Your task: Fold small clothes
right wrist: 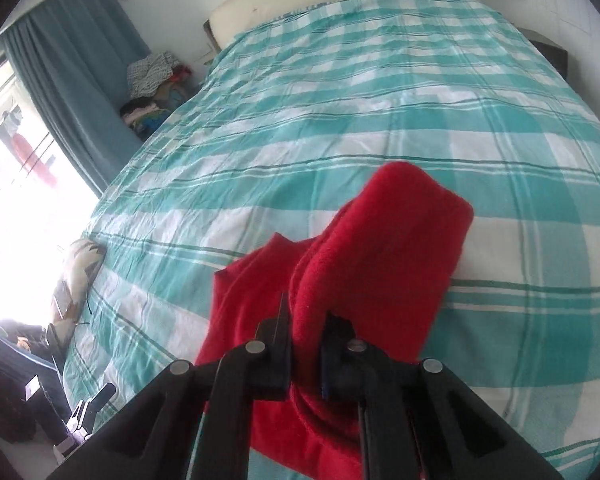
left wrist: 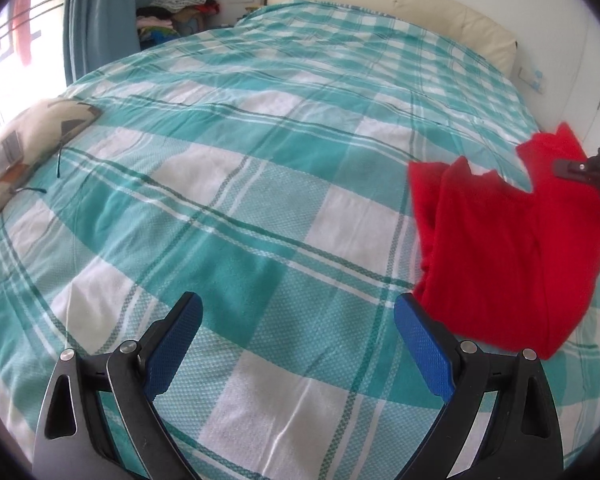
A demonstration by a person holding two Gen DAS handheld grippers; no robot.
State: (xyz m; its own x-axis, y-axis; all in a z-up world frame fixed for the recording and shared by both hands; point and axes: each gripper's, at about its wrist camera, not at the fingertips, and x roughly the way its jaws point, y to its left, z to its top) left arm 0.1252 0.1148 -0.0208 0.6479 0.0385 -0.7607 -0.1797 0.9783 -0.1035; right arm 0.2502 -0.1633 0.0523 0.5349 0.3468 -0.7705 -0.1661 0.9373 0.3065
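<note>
A red garment [right wrist: 384, 248] hangs bunched and unfolded at 6 o'clock over the checked bed [right wrist: 340, 100], pinched in the closed jaws of the right gripper [right wrist: 306, 344]. The left gripper [left wrist: 298, 344] hovers with jaws wide apart, empty. Judging by this, folding has barely begun.

The small red garment [right wrist: 380, 264] is soft, fuzzy fleece-like cloth, matt. The teal-and-white checked bedspread [left wrist: 260, 200] is woven cloth with a fine waffle texture, lightly creased. The black left gripper [left wrist: 298, 340] looks like matt plastic, with dimpled blue pads [left wrist: 424, 348] and shiny metal pins.
</note>
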